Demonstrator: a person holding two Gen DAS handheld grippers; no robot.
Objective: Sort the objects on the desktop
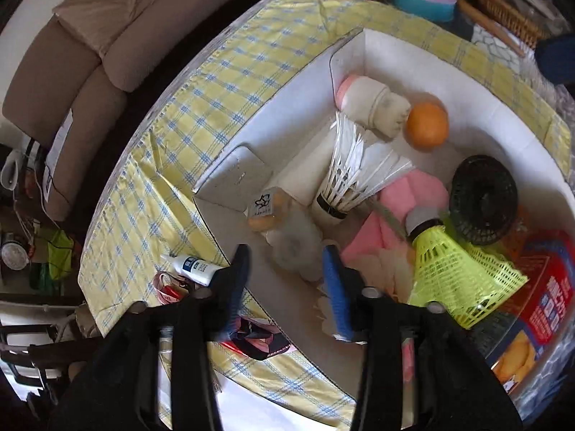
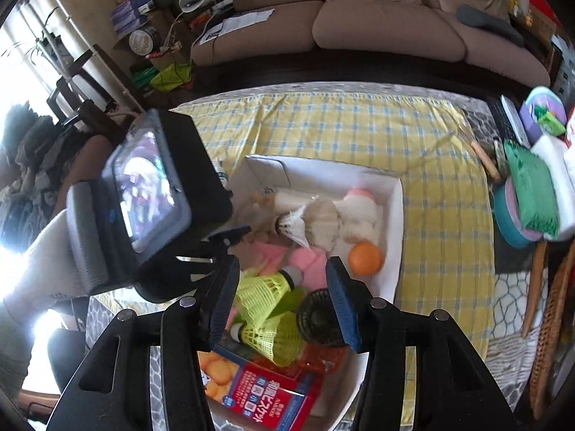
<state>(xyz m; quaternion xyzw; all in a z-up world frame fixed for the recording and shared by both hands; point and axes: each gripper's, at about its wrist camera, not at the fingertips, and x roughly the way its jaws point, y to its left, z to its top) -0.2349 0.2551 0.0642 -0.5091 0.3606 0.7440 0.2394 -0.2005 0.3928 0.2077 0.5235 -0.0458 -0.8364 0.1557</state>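
Note:
A white cardboard box [image 1: 402, 54] on the yellow checked tablecloth holds an orange ball [image 1: 427, 125], a white feather shuttlecock [image 1: 348, 176], a yellow plastic shuttlecock [image 1: 452, 273], a small black fan [image 1: 483, 203], pink cloths [image 1: 406, 194] and a red biscuit packet [image 1: 542, 309]. My left gripper [image 1: 285, 255] hangs open over the box's near corner, above a pale translucent bottle [image 1: 294, 248] that its pads do not press. My right gripper [image 2: 282, 269] stands open and empty over the box [image 2: 393, 251], above two yellow shuttlecocks [image 2: 264, 294] and the fan [image 2: 318, 319].
A small white glue bottle [image 1: 196, 267] and a red-and-pink packet [image 1: 258, 337] lie on the cloth outside the box. Teal and green items [image 2: 528, 194], a wicker basket [image 2: 550, 323] and wooden sticks crowd the table's right end. A brown sofa [image 2: 388, 36] stands behind the table.

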